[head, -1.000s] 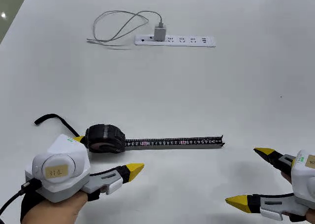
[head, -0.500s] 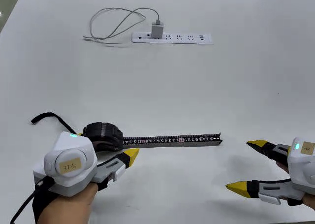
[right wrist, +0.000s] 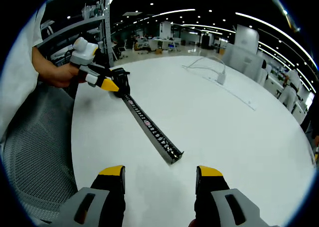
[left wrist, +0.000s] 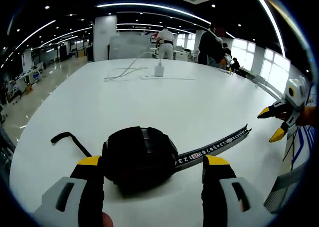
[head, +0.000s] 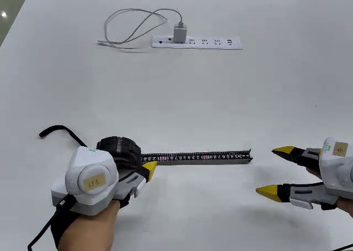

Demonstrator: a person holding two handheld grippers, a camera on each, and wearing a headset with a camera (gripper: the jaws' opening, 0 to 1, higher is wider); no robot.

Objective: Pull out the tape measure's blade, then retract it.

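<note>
Compared with a second ago, the left gripper (left wrist: 152,163) is found brought forward around the tape measure's black case (head: 118,150), which is bracketed by its spread jaws but not yet pinched. The right gripper (head: 276,171), jaws apart and empty, is seen nearer the blade's tip (head: 249,158). The blade (head: 198,158) is left extended, flat on the white workbench (head: 220,96). Pulling-out is judged done, and retraction is being set up.

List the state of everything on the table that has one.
Blade, pulled out, flat on the table.
Left gripper, open, astride the case.
Right gripper, open, empty.
Charger, plugged into the strip.
Cable, loosely looped.
</note>
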